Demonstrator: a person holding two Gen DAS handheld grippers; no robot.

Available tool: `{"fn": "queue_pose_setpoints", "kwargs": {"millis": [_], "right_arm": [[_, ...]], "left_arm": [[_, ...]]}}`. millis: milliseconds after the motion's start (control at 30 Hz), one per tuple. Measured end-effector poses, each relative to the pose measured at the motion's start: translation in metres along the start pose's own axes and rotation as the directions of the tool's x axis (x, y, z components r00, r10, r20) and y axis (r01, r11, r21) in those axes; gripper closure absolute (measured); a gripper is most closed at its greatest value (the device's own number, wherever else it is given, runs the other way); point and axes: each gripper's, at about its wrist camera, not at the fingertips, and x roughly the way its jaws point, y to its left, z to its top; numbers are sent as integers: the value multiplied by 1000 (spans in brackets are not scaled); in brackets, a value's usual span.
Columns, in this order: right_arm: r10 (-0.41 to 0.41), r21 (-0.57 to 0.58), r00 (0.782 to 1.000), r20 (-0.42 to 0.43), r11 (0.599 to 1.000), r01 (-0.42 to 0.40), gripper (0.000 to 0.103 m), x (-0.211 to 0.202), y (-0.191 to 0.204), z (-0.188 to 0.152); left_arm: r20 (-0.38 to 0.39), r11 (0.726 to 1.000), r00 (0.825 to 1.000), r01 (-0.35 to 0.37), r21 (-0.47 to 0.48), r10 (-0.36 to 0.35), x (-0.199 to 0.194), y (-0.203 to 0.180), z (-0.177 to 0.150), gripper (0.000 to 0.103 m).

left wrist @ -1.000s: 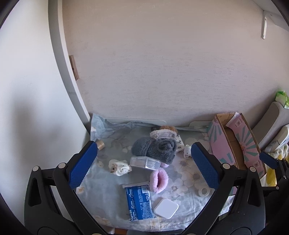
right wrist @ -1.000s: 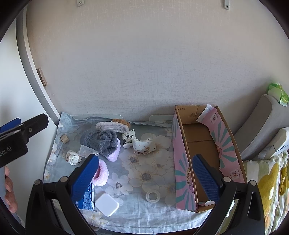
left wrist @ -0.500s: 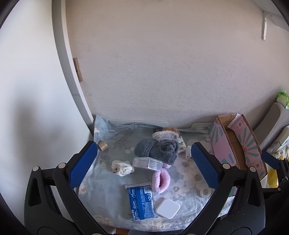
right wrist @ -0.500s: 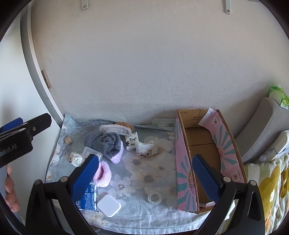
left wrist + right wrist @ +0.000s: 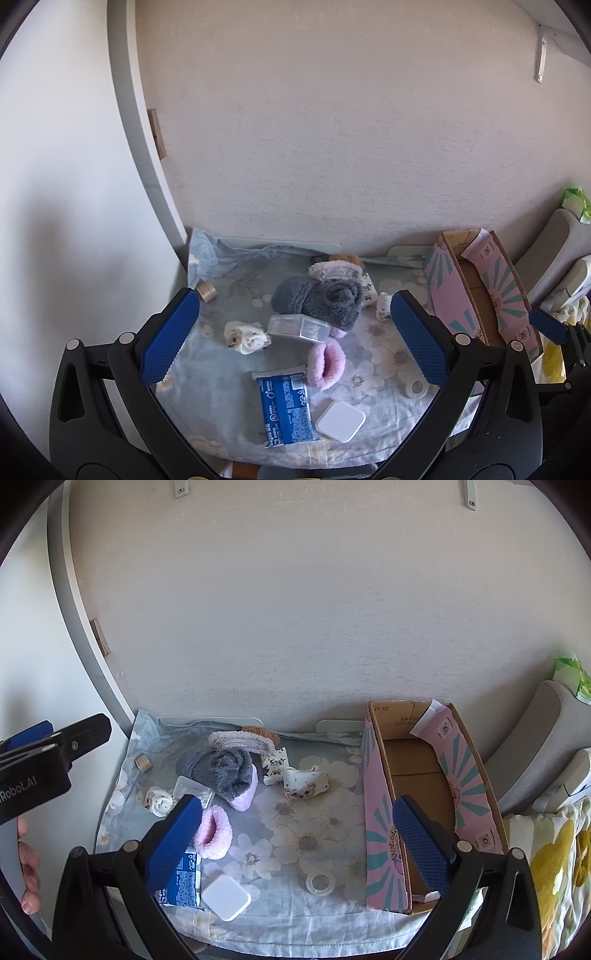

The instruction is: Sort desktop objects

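Both grippers hang above the near edge of the table, jaws spread wide, nothing between them: left gripper (image 5: pixel 295 332), right gripper (image 5: pixel 297 834). The floral cloth (image 5: pixel 314 834) covers the table top; its far edge meets the wall, its left edge lies beside a curved white frame, and its near edge drapes over the front. Open room: a bare patch of cloth runs through the middle, between the sock pile and the cardboard box (image 5: pixel 424 775), with only a clear tape roll (image 5: pixel 320 882) lying near its front. The box stands at the right edge of the cloth, open at the top, pink with teal rays outside, brown inside; little shows in it but a white scrap at the near end. Clutter sits on the left half. A grey fluffy sock (image 5: pixel 321 299) with lilac lining lies near the back, partly over a clear plastic case (image 5: pixel 297 326). A pink fluffy sock (image 5: pixel 327 363) lies just in front of it. A blue packet (image 5: pixel 286 413) and a white square pad (image 5: pixel 340 421) lie side by side at the front edge. A small white patterned bundle (image 5: pixel 245 336) lies left of the case; a brown tape roll (image 5: pixel 206 291) sits well apart near the left edge. A second white patterned bundle (image 5: pixel 304 782) lies just right of the grey sock.
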Motion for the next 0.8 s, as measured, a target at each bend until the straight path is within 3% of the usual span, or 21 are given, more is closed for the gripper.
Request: {"fn": "queue_pose_setpoints", "kwargs": {"millis": [233,467,800], "right_arm": [[-8,-8,1000,16,1000,8,0,-2,-1,1],[-29,-5,999,46,1000,29,0,-7,-17,5],[29,-33,999,15,999,-28,0,8,-8,6]], "left_arm": [[-12,999,1000,26,-34,-27,5,20,4,0],[-15,996,1000,-8,-93,7,11,58,7,0],[-56,998,998,-13,-59,9,25,58,-19,0]]}}
